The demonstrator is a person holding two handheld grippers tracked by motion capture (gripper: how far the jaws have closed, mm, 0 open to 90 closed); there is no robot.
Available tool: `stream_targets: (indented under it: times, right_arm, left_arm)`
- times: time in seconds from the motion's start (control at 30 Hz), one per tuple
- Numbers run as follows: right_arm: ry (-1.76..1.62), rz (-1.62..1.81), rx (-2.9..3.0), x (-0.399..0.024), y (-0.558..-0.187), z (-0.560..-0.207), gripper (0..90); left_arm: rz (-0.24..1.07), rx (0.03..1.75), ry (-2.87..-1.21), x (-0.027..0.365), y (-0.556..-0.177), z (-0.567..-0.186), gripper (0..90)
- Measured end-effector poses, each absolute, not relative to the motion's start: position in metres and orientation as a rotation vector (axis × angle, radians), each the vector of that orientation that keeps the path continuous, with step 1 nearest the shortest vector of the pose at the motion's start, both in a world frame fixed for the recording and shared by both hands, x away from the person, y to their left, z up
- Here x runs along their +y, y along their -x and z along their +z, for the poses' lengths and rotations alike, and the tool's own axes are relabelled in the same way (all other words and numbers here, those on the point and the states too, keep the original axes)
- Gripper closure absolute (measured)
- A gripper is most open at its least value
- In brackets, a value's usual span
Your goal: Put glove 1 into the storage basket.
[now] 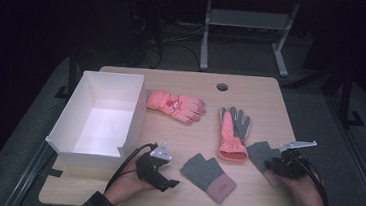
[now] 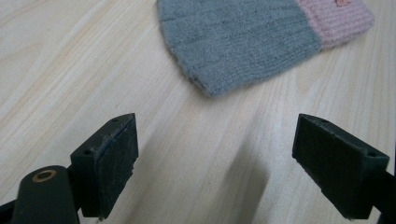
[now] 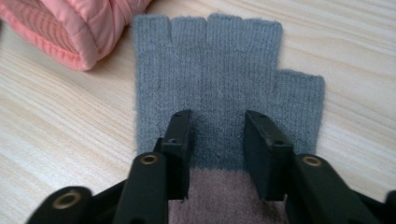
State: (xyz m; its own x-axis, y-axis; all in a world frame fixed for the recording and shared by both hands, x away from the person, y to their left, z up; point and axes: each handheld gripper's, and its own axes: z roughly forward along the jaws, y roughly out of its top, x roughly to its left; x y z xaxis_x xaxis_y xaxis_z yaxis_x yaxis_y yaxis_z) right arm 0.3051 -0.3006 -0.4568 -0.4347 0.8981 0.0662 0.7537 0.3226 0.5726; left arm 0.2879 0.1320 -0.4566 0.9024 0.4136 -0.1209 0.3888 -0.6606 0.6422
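Observation:
Two grey knitted fingerless gloves with pink cuffs lie flat on the wooden table. One grey glove (image 1: 208, 177) (image 2: 238, 42) lies at the front middle, just ahead of my left gripper (image 1: 167, 179) (image 2: 229, 163), whose jaws stand wide open over bare wood. The other grey glove (image 1: 259, 152) (image 3: 205, 60) lies at the front right. My right gripper (image 1: 272, 166) (image 3: 217, 135) is over its palm near the cuff, jaws partly apart, and the fabric lies flat below them, not pinched.
A white open box (image 1: 131, 121) stands at the left. A pink padded glove (image 1: 175, 106) lies behind the middle, and a pink-and-grey glove (image 1: 233, 132) (image 3: 79, 28) lies next to the right grey glove. A cable hole (image 1: 222, 87) is at the table's far edge.

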Motion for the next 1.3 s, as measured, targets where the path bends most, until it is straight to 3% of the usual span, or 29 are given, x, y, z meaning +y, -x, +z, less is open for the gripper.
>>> stream_targets:
  times: [0.07, 0.13, 0.3, 0.87, 1.3]
  right_arm:
    - [-1.509, 0.777, 2.327, -0.300, -0.305, -0.456, 68.6]
    - [-1.522, 0.806, 2.322, -0.305, -0.306, -0.457, 78.8]
    - [-1.519, 0.834, 2.336, -0.307, -0.305, -0.457, 84.1]
    - [-1.440, 0.992, 2.309, -0.313, -0.295, -0.427, 85.3]
    - [-1.356, 1.141, 2.363, -0.284, -0.288, -0.402, 85.2]
  left_arm:
    - [0.044, 0.573, -2.365, 0.132, -0.288, -0.457, 13.9]
    - [0.044, 0.580, -2.358, 0.132, -0.287, -0.457, 13.9]
    - [0.043, 0.586, -2.353, 0.131, -0.287, -0.458, 14.1]
    - [0.037, 0.577, -2.364, 0.132, -0.289, -0.458, 14.2]
    - [0.042, 0.583, -2.357, 0.132, -0.289, -0.457, 14.2]
